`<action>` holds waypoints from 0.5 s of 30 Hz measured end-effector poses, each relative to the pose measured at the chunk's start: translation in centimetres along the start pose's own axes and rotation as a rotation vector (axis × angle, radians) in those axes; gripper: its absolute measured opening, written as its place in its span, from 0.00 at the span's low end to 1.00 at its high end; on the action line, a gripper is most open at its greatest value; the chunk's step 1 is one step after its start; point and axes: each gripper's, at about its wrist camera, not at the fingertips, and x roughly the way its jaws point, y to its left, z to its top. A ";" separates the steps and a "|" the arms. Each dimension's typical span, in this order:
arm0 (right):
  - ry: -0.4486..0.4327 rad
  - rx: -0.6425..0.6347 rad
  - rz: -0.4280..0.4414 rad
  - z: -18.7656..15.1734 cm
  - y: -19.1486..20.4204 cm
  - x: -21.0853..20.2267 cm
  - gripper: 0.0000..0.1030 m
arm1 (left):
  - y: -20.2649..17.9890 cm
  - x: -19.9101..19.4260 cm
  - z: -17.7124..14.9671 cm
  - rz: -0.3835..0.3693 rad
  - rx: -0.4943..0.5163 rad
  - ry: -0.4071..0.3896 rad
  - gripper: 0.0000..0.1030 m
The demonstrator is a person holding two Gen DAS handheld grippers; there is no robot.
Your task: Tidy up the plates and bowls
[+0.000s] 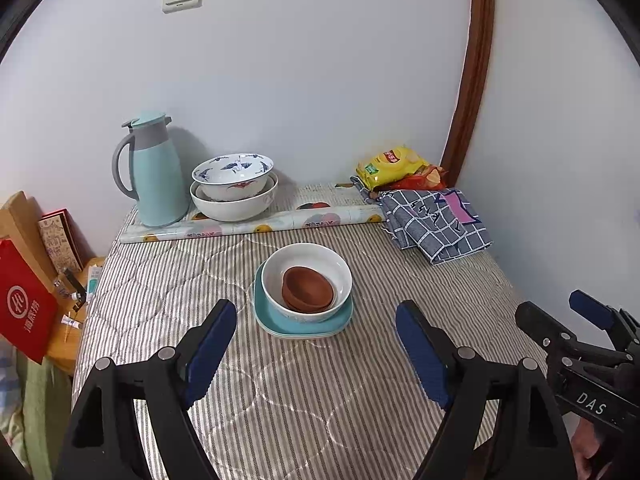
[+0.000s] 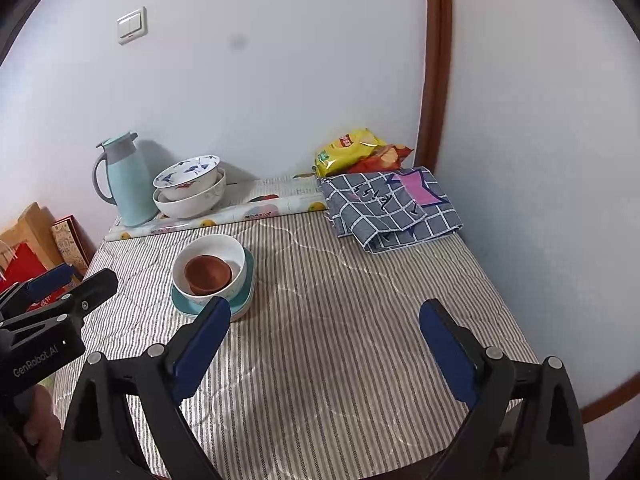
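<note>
Left of the central white bowl [image 1: 307, 280], our left gripper [image 1: 316, 350] hovers above the striped tabletop [image 1: 280, 400], its fingers [image 1: 210, 350] spread wide and holding nothing. That white bowl sits on a stack of teal plates [image 1: 280, 326] and holds nested brown bowls [image 1: 308, 290]; behind it to the left, two patterned bowls [image 1: 234, 190] stand stacked beside a teal jug [image 1: 154, 176]. Right of the white bowl, our right gripper [image 2: 326, 344] also hangs with fingers wide and empty, a checked cloth [image 2: 392, 208] beyond.

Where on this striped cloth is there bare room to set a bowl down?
Bare striped cloth lies right of the teal plate stack, below the checked cloth, and in front of both open grippers. The back edge is crowded: thermos, nested bowls, snack bags.
</note>
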 end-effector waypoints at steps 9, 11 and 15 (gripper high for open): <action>-0.003 0.002 -0.004 -0.3 0.1 -0.6 0.92 | -0.1 -0.6 0.1 0.003 0.004 -0.011 0.79; -0.004 0.004 -0.004 -0.4 0.1 -0.7 0.92 | -0.1 -0.6 0.0 -0.002 0.000 -0.009 0.79; -0.004 -0.001 -0.007 -0.5 0.2 -0.9 0.92 | 0.0 -0.7 0.0 0.004 -0.004 -0.010 0.79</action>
